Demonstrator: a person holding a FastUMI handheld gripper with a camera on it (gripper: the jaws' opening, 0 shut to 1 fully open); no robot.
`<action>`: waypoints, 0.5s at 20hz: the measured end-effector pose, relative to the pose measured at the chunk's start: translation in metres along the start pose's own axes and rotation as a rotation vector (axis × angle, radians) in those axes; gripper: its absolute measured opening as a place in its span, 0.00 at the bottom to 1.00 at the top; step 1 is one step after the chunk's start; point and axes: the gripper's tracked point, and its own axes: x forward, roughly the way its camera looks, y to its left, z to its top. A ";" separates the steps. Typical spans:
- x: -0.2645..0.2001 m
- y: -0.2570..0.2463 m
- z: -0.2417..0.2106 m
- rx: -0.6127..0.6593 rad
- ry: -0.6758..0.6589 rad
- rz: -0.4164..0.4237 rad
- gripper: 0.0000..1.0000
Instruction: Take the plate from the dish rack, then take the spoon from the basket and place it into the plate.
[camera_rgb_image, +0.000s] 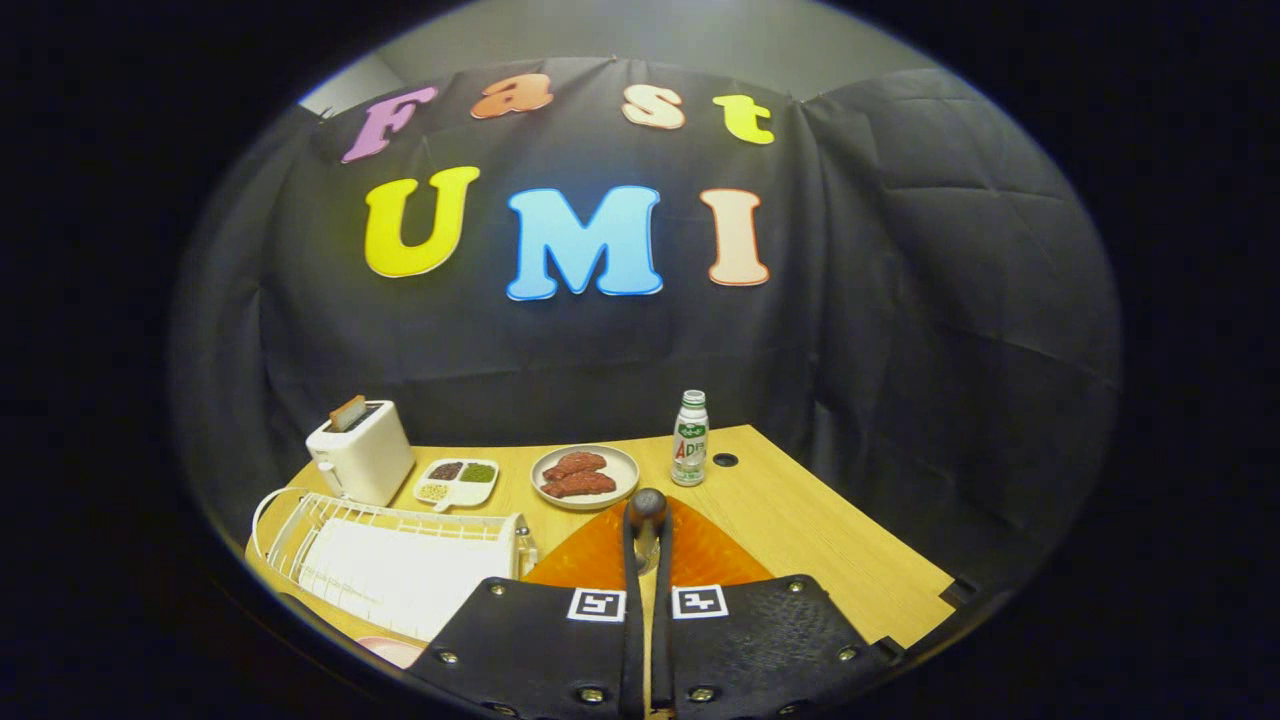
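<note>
Spoon (646, 520) is in the claw (646, 560): both fingers press on its handle, and its rounded end stands up just ahead of the fingertips. Under the spoon lies an orange plate (700, 552), flat on the desk (830, 540), directly ahead of the claw and partly hidden by the fingers.

To the left of the claw stands a white wire dish rack (330, 525), close to the near left edge of the desk. Something white fills the inside of the rack; I cannot tell what it is. I cannot tell which thing is the basket.

Beyond the rack a white toaster (360, 455) stands near the far left corner, with a slice of bread (347, 412) in its slot. Just beside the toaster lies a small white divided tray (458, 482), with dark, green and pale food in its three compartments. Next to it, beyond the orange plate, is a round pale plate (585, 476) with two reddish-brown pieces of meat (577, 476) on it. A small bottle (690, 440) with a green cap stands upright to the right of this plate, near the back edge, and a dark round hole (725, 460) in the desk is just beside it.

The right part of the desk is bare wood up to its right edge, so the open room is there. A pink object (392, 650) shows at the near edge, below the rack.
</note>
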 end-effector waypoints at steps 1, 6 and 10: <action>-0.009 0.017 0.001 -0.017 -0.001 0.033 0.03; -0.057 0.108 -0.020 -0.057 0.036 0.235 0.03; -0.095 0.163 -0.045 -0.079 0.074 0.359 0.03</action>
